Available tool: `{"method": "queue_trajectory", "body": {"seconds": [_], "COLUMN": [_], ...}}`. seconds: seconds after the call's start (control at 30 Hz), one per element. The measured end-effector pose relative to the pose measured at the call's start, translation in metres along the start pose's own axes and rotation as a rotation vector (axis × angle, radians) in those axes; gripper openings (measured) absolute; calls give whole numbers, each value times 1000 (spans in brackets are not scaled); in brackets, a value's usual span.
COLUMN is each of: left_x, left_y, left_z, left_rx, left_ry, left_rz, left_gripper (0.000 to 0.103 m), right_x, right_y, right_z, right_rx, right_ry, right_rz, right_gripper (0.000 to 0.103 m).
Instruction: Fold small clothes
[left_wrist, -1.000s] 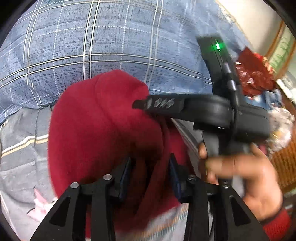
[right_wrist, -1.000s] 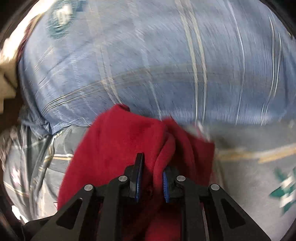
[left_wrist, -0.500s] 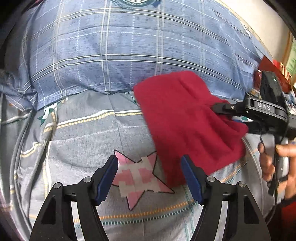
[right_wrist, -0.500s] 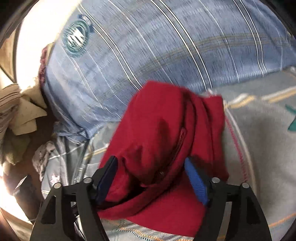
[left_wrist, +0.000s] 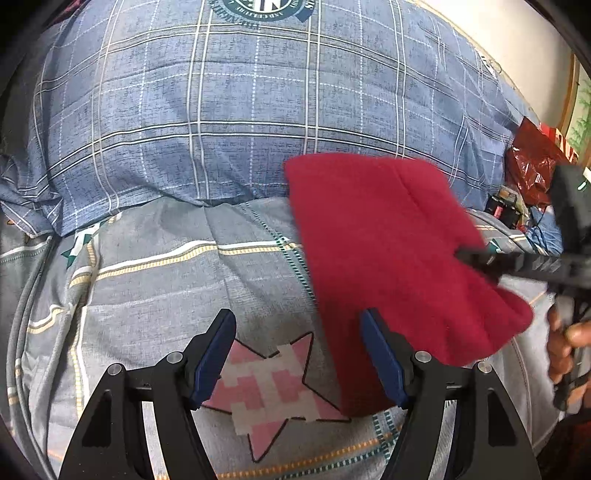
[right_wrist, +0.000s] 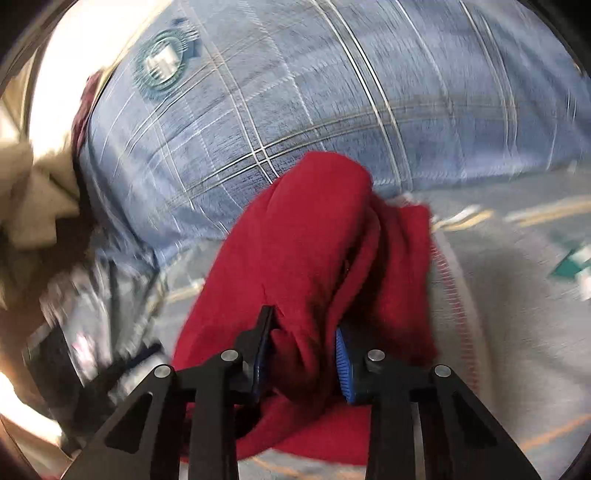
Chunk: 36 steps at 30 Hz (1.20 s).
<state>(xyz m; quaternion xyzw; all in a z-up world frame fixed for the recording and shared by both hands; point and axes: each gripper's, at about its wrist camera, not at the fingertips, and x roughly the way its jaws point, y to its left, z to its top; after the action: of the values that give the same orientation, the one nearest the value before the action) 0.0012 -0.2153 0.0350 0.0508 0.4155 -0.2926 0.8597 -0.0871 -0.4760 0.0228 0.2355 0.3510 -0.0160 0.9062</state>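
- The left gripper (left_wrist: 297, 354) pointed steeply down over the bed, its blue pads (left_wrist: 214, 356) standing wide apart with nothing between them; the jaws had just been opening.
- The right gripper (right_wrist: 303, 349) angled down from the right, a hand (left_wrist: 565, 343) wrapped around its handle.
- Its jaws had just been closing and pinched a bunched fold of the red fleece garment (right_wrist: 314, 254).
- The garment (left_wrist: 391, 254) hung from that grip and spread across the bed, its lower edge beside the left gripper's right finger.
- Beneath lay a grey striped bedsheet (left_wrist: 166, 280) with a pink star patch (left_wrist: 273, 387), and behind it a blue plaid pillow (left_wrist: 221, 110).
- A red plastic bag (left_wrist: 532, 162) sat at the far right by the wall.
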Motion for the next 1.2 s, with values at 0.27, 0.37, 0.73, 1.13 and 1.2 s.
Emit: {"method": "queue_trajectory", "body": {"seconds": [0.27,0.37,0.73,1.13,1.2], "left_x": [3,8,12,7,9], "left_y": [-22,-27,-24,-19,-17], "left_z": [-5,-8,-6,-1,1], "left_rx": [81,85,77,29,16], "left_ry": [-5,14,45,42,50], "left_rz": [13,12,6,3,-4], "left_gripper": [70,70,73,72,72], "right_x": [-34,-51,10,1,15], "right_y": [-2,17,37,26,27], "right_z": [-10,-13,-49,-27,-29], "right_rx": [-13,-57,-292,-141,-192], "right_ry": [-67,-125,89,-55,-24], "right_rz": [-82,-24,-106,-52,-131], "right_gripper": [48,48,33,73,73]}}
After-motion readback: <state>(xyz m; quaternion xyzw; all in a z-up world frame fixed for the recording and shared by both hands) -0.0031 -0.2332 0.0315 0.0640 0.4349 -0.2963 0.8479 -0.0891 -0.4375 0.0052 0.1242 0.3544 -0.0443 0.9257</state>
